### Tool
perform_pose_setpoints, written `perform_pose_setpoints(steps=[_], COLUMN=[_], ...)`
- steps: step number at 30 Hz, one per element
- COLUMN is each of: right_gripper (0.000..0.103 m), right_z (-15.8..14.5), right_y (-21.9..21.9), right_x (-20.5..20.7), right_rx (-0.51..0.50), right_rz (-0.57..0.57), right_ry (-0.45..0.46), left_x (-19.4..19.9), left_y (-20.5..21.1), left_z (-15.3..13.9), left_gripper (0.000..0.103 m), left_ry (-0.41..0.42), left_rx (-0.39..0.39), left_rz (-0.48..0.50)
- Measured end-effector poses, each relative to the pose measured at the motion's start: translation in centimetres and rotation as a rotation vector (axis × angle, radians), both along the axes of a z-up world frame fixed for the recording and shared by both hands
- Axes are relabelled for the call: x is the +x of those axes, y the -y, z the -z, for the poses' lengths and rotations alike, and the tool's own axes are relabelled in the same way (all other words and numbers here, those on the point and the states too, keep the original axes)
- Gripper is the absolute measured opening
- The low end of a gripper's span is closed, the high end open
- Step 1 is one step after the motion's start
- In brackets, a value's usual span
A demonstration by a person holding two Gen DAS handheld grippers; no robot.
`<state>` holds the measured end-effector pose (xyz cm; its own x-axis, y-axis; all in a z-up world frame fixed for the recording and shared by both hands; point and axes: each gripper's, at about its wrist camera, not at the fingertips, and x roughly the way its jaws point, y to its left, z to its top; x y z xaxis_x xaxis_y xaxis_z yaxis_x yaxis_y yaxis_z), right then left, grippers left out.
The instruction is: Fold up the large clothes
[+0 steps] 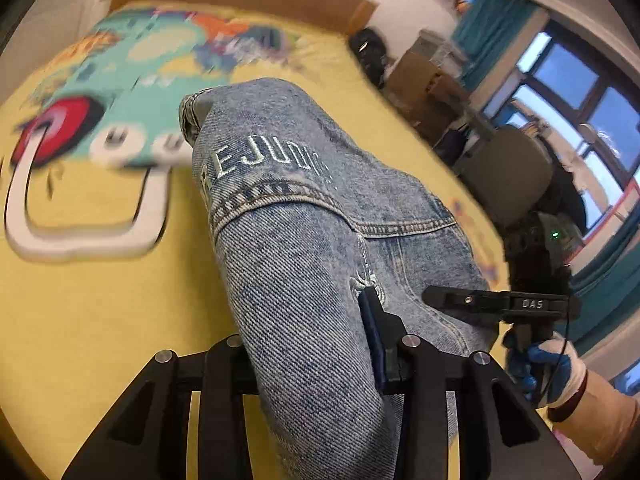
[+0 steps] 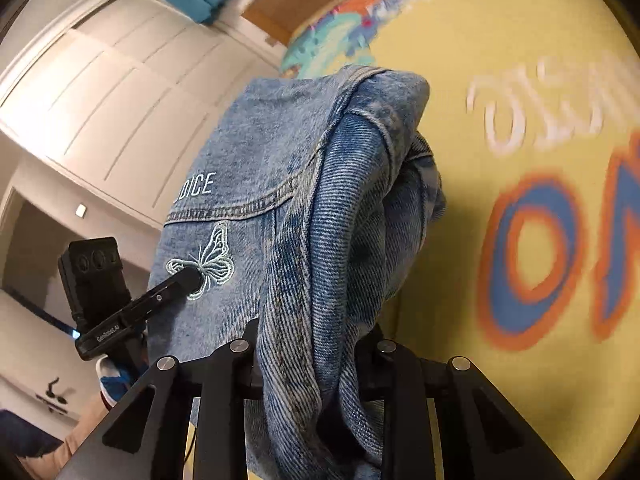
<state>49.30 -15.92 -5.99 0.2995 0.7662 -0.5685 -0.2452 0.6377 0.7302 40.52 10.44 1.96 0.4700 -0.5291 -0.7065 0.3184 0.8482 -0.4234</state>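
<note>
in the left wrist view, the denim jacket (image 1: 304, 216) is held above the yellow bedspread (image 1: 100, 320), clamped in the left gripper (image 1: 312, 360); the right gripper (image 1: 448, 300) is seen at its right edge. in the right wrist view, a bunched fold of the denim jacket (image 2: 320, 240) is gripped by the right gripper (image 2: 316, 356), with the left gripper (image 2: 192, 280) touching its embroidered butterfly (image 2: 208, 260).

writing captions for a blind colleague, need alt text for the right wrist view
The right gripper is shut on a bunched fold of a denim jacket with a pale butterfly, held above a yellow printed bedspread. The left gripper meets the jacket at the butterfly.
</note>
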Motion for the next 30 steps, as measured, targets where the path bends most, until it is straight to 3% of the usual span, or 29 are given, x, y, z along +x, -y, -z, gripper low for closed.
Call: perform_pose_setpoints(steps=[3,6,8,10,14,25,30], right_gripper=[0.029,0.033,0.044,0.049,0.049,0.049,0.05], right_z=[2.3,2.4,2.6,3.0,3.3,0.3,-1.8], right_y=[0.8,2.4,3.9,4.8,5.0,3.9,5.3], right_x=[-1.0,-1.8,-2.9,-3.6,-5.7,-9.9,-12.3], right_rx=[0.023,0.013,-0.03,-0.064,-0.134,-0.362,-0.437], right_rz=[0.028,0.063,0.082,0.1,0.113,0.208,0.244], right_ry=[-0.054,-0.054,-0.061,-0.077,-0.078,-0.005,0.037], left_x=[-1.5,-4.3,-6.0,-8.1,-9.7,-11.5,-13.0], left_y=[-0.7,-2.4,-2.8,-2.8,-2.1,0.2,0.2], left_z=[3.6,3.7,4.0,4.3,3.9,1.6,0.8], left_gripper=[0.042,0.047,0.051,0.053,0.053,0.052,0.061], left_ry=[-0.061,-0.036,-0.029,-0.023,-0.016,0.038,0.065], left_rx=[0.049,0.003,0.041,0.081,0.105,0.225,0.26], left_rz=[-0.032,-0.071,-0.056,-0.051,-0.088,-0.171,-0.178])
